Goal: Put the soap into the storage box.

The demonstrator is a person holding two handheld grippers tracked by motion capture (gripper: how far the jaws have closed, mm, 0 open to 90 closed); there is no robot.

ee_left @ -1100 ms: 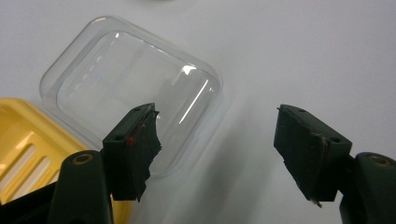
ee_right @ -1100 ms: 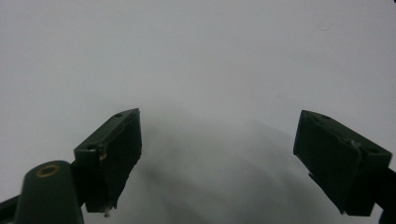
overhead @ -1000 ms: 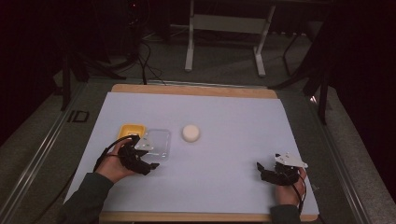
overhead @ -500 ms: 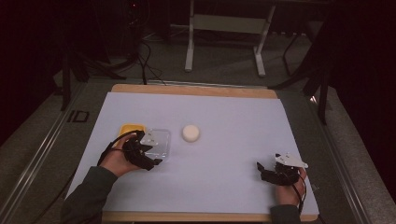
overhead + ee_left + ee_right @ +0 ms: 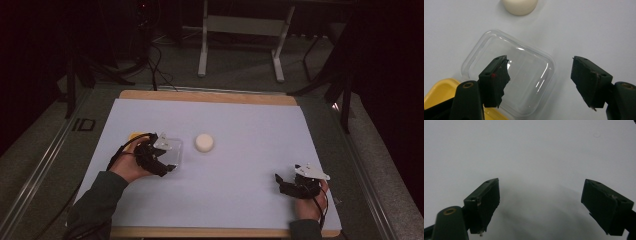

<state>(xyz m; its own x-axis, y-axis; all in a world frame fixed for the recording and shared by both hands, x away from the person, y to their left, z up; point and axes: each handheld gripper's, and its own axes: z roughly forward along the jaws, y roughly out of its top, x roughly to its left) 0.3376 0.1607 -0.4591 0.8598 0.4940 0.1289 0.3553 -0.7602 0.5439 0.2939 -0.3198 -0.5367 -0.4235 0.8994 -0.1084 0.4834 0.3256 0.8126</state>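
On the pale surface, the left gripper has moved forward over the clear plastic lid beside the yellow tray, fingers spread, likely preparing a grasp. The right gripper rests with fingers spread.

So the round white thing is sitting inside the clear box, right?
Not quite. The round white thing sits on the table, apart from the clear box, not inside it. The left gripper view shows the gap between them.
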